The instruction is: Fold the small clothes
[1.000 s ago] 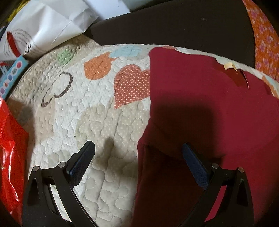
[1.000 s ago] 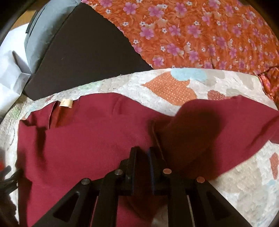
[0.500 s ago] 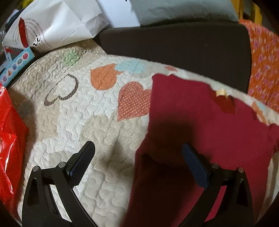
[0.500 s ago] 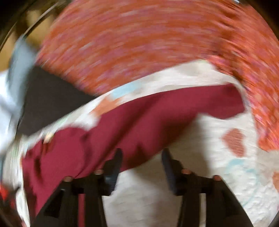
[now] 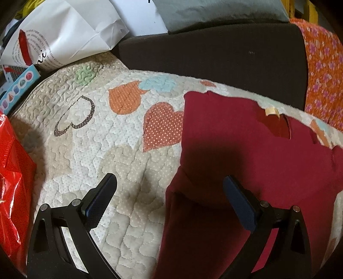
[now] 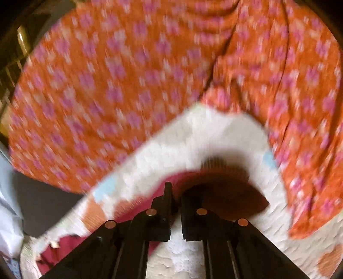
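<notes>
Left gripper (image 5: 169,188) hovers over the quilt (image 5: 90,150), fingers spread wide with nothing between them; left pad (image 5: 100,197) is above bare quilt, right pad (image 5: 240,203) is above the shirt (image 5: 246,154). The dark red shirt lies on the right part of the quilt, its left edge running down past an orange dotted heart patch (image 5: 160,126). Neck opening with a pale label (image 5: 271,111) is at the far edge. One layer is folded over near the bottom left of the garment, forming a raised crease. Behind the quilt: a dark cushion (image 5: 214,49), a white paper bag (image 5: 64,34), a grey pillow (image 5: 214,12). A red bag (image 5: 12,176) sits at the left edge, and an orange floral cloth (image 5: 321,75) at the right. Right wrist view is motion-blurred. Right gripper (image 6: 175,199) has its fingers nearly together, a narrow gap visible, positioned at a red cloth end (image 6: 225,193) lying on the quilt (image 6: 203,133); cannot tell whether fabric is pinched between them. The floral cloth (image 6: 128,75) fills the upper part of that view.
</notes>
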